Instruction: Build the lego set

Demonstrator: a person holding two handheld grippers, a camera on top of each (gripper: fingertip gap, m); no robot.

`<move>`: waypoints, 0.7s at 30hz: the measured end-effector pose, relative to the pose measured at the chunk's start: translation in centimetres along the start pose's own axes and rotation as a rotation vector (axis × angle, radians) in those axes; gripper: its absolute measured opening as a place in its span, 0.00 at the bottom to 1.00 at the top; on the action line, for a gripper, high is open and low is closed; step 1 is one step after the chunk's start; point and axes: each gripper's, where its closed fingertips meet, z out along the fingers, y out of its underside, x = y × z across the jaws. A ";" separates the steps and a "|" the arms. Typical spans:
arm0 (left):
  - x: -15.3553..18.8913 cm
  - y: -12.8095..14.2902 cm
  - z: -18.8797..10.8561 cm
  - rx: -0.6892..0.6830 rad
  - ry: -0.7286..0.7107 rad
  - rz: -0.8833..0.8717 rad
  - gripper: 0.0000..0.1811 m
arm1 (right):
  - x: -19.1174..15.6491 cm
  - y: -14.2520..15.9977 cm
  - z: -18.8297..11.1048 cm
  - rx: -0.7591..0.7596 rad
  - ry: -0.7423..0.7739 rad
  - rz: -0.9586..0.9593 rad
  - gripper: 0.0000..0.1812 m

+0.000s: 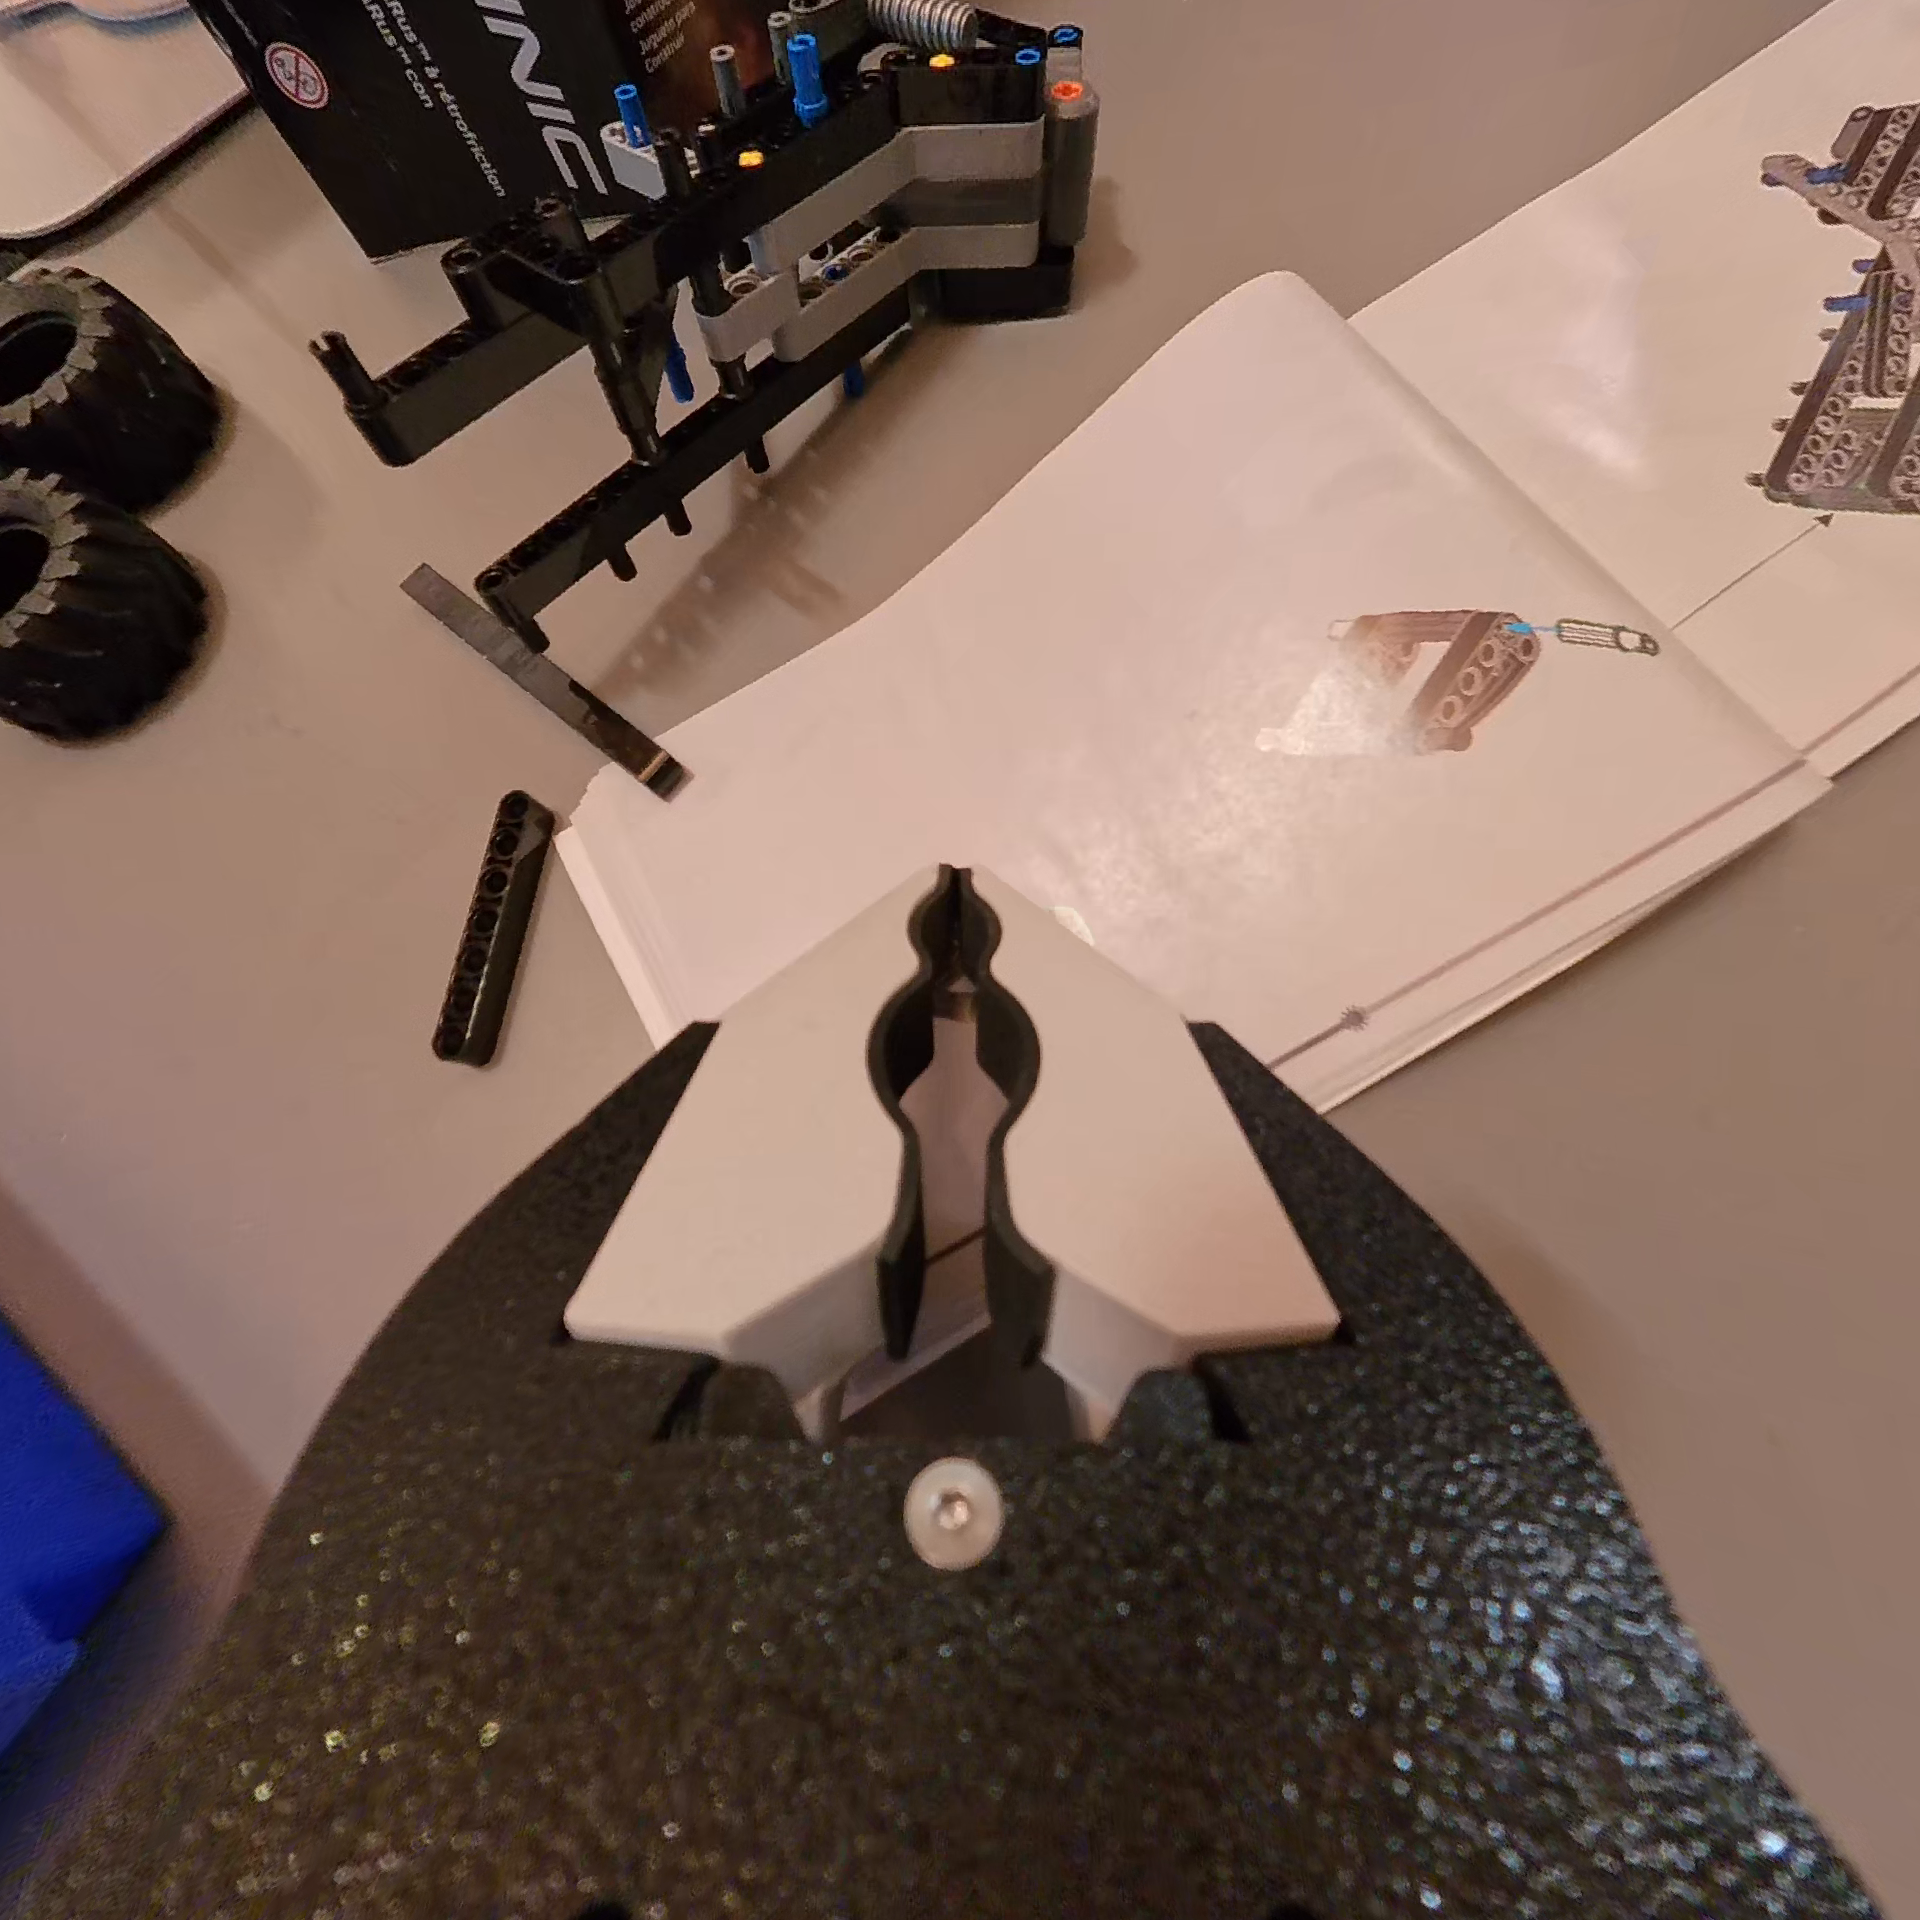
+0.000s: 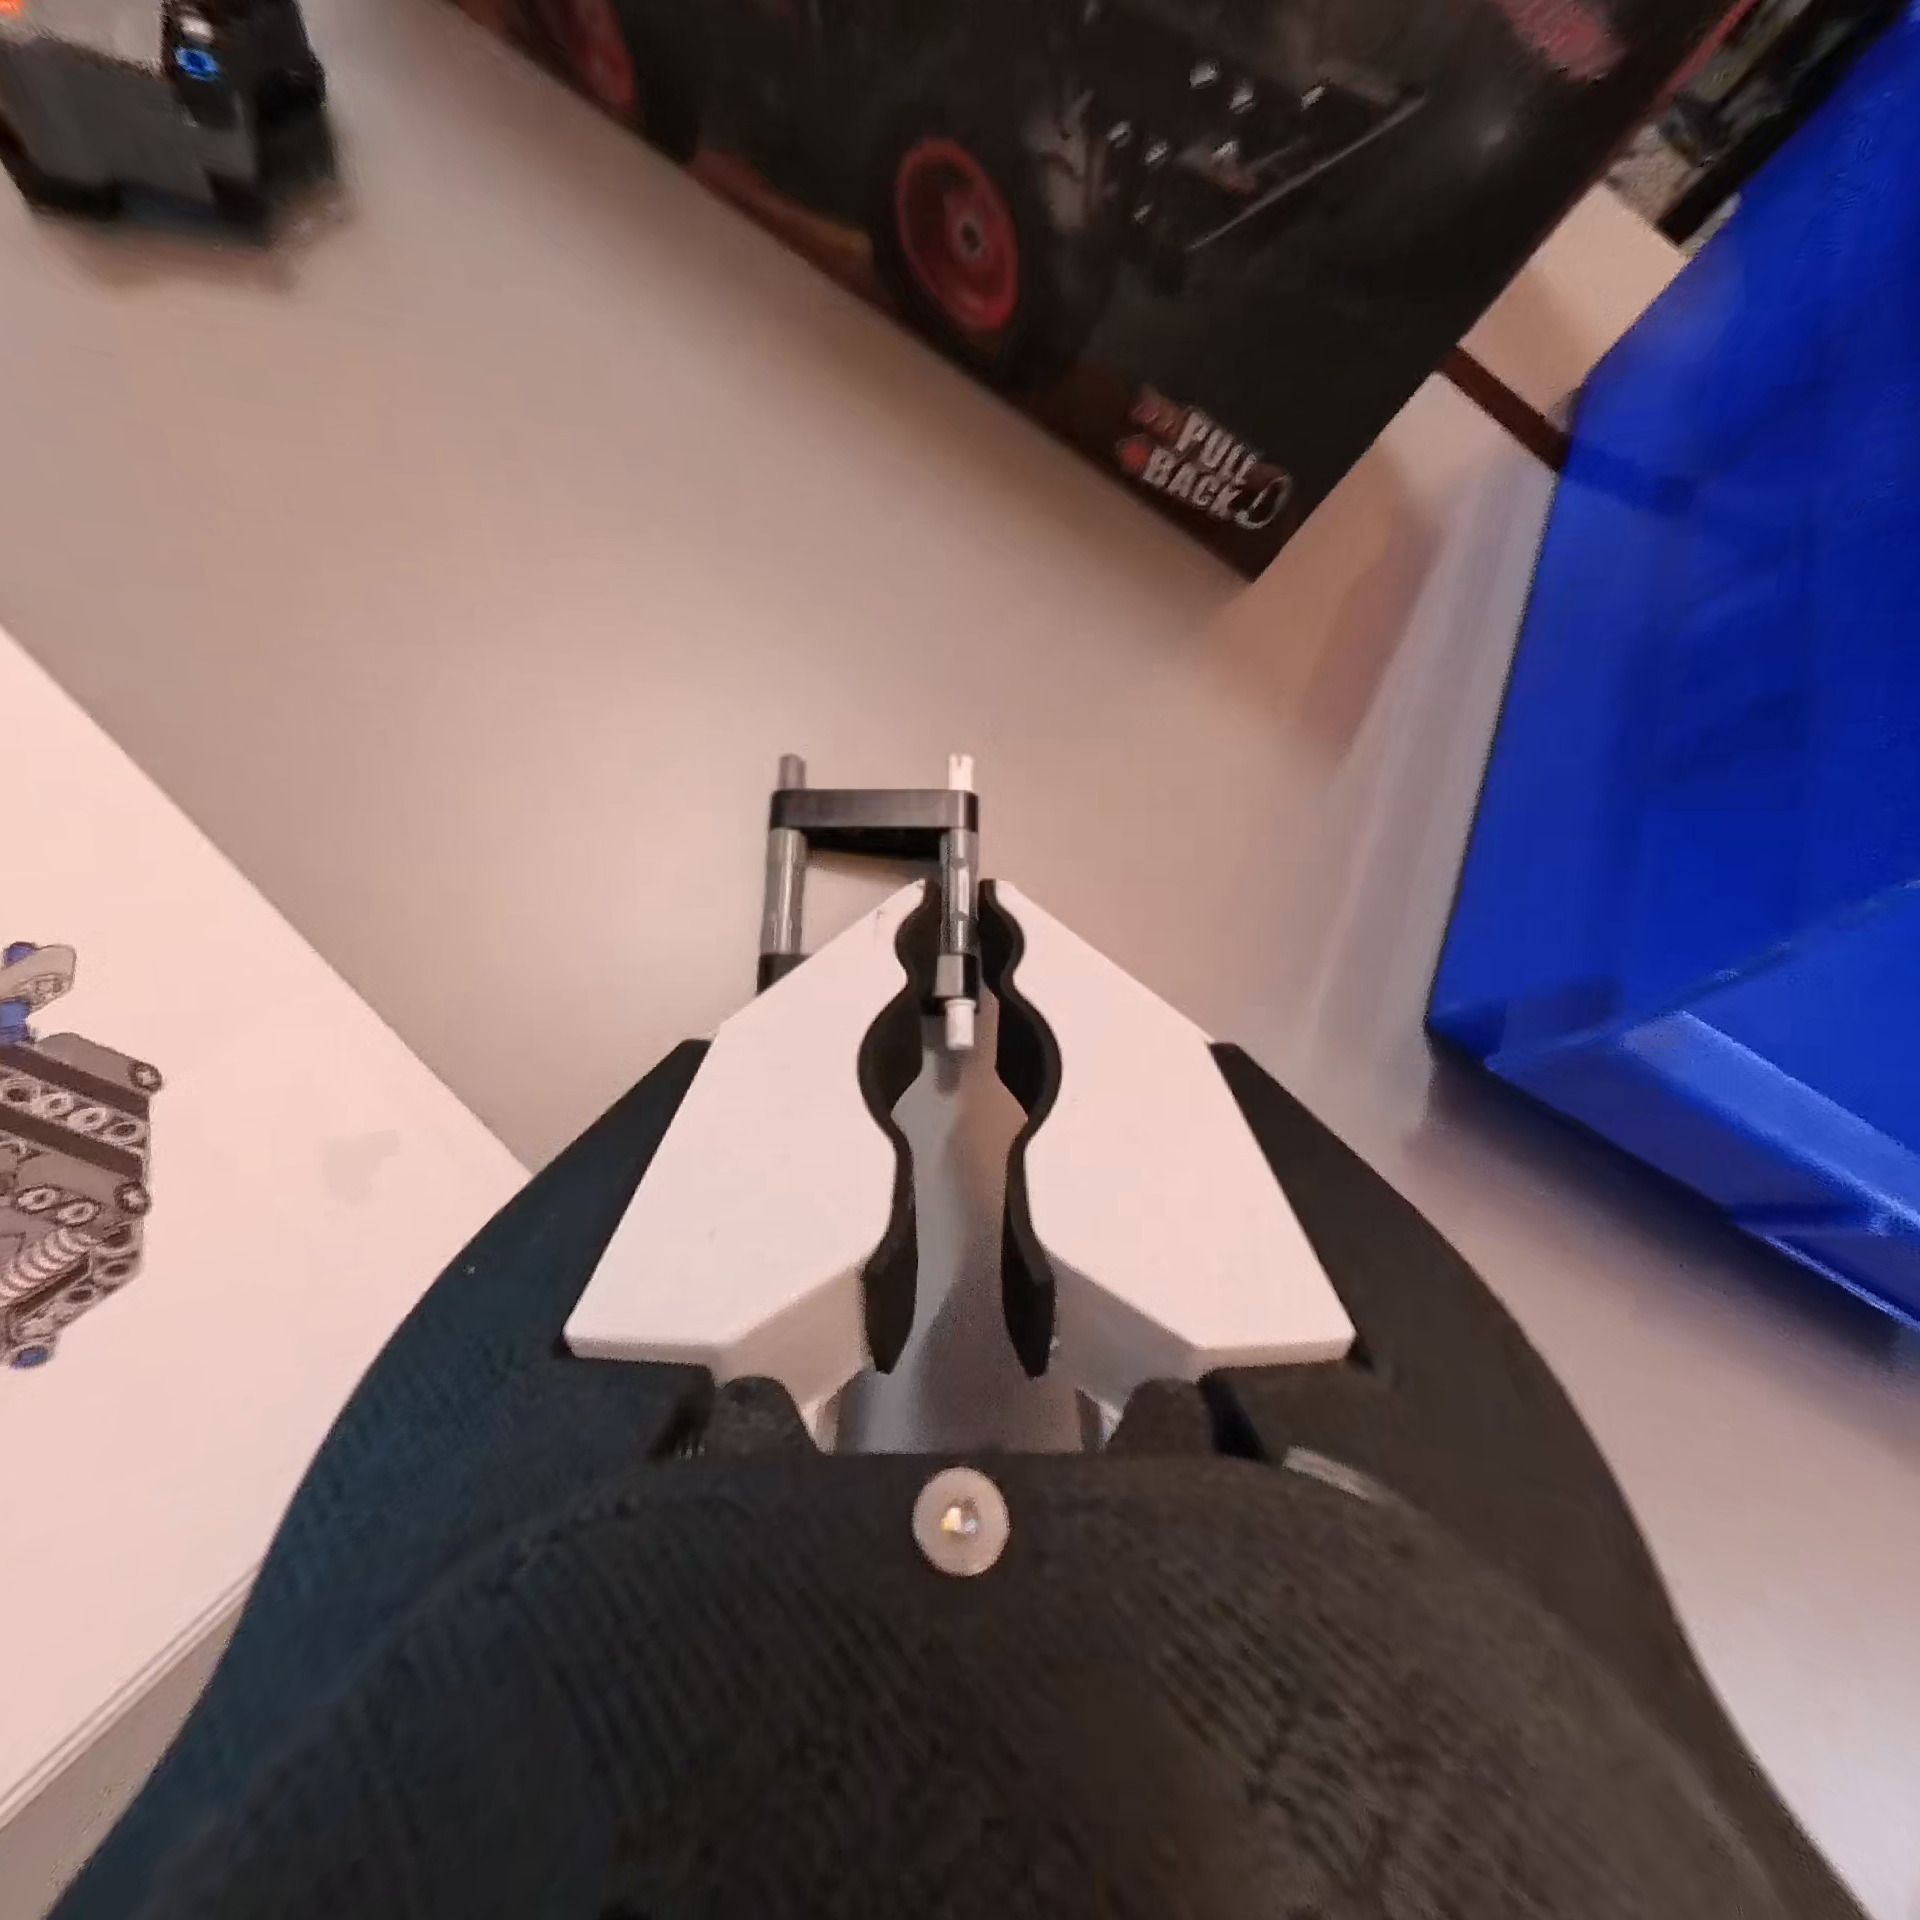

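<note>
Left gripper [image 1: 951, 883]: closed, empty, held over instruction booklet [image 1: 1195, 665]; chassis assembly [image 1: 748, 239], tyres [image 1: 88, 613] beyond. Right gripper [image 2: 956, 894]: clamped on small frame piece [image 2: 873, 821], blue bin [image 2: 1714, 727] beside.

Half-built black and grey frame [image 1: 727, 260] stands beside the open manual [image 1: 1195, 727]; a loose black beam [image 1: 494, 928] lies near it.
</note>
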 end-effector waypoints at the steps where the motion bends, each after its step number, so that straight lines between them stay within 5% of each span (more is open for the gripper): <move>1: 0.0 0.0 0.0 0.000 0.000 0.000 0.00 | -0.4 -0.2 0.0 0.007 -0.023 0.004 0.02; 12: 0.0 0.0 0.0 0.000 0.000 0.000 0.00 | -1.2 -2.7 -1.0 0.148 -0.114 0.116 0.02; 16: 0.3 0.0 -0.1 0.004 0.017 0.017 0.00 | -3.1 -4.7 -1.7 0.250 -0.258 0.233 0.02; 21: 0.6 -4.0 -2.6 0.192 -0.176 0.420 0.10 | -6.6 -8.8 -3.6 0.398 -0.526 0.466 0.02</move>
